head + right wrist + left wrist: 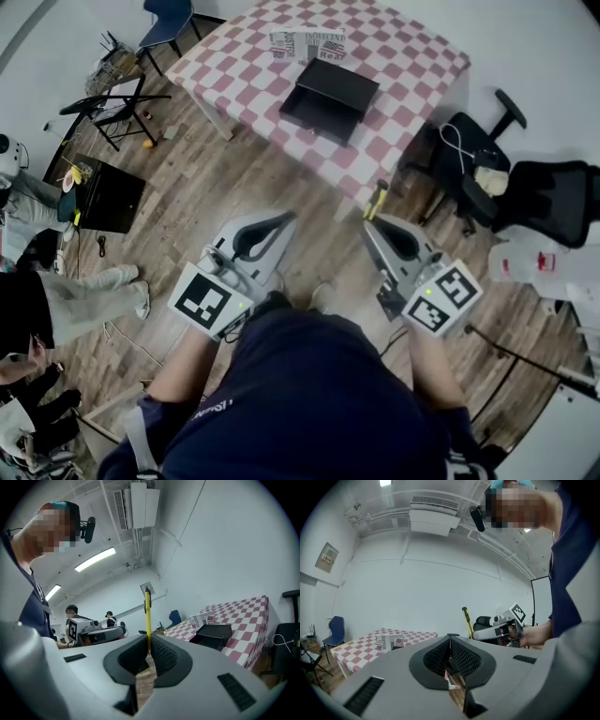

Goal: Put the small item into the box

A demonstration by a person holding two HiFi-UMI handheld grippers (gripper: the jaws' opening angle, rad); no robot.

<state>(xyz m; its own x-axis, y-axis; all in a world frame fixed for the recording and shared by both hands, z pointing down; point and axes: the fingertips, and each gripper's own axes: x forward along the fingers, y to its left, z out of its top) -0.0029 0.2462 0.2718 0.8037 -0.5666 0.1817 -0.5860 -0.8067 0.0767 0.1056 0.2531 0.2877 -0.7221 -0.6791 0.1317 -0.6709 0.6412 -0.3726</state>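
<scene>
An open black box [330, 98] [213, 636] lies on the red-and-white checked table [412, 56], with a newsprint-patterned box [307, 43] behind it. Both grippers are held near my body over the wooden floor, well short of the table. My right gripper [371, 217] [148, 639] is shut on a thin yellow tool with a black tip [378, 199] [148, 616] that sticks up past its jaws. My left gripper [286, 217] [450, 636] is shut with nothing held. The left gripper view also catches the right gripper [501, 627] and the yellow tool [466, 620].
Black office chairs [525, 192] stand to the right of the table, with a white container [534, 258] beside them. A blue chair [169, 19], a black folding rack [108, 103] and a black case [103, 197] are at the left. People [56, 300] sit at the left edge.
</scene>
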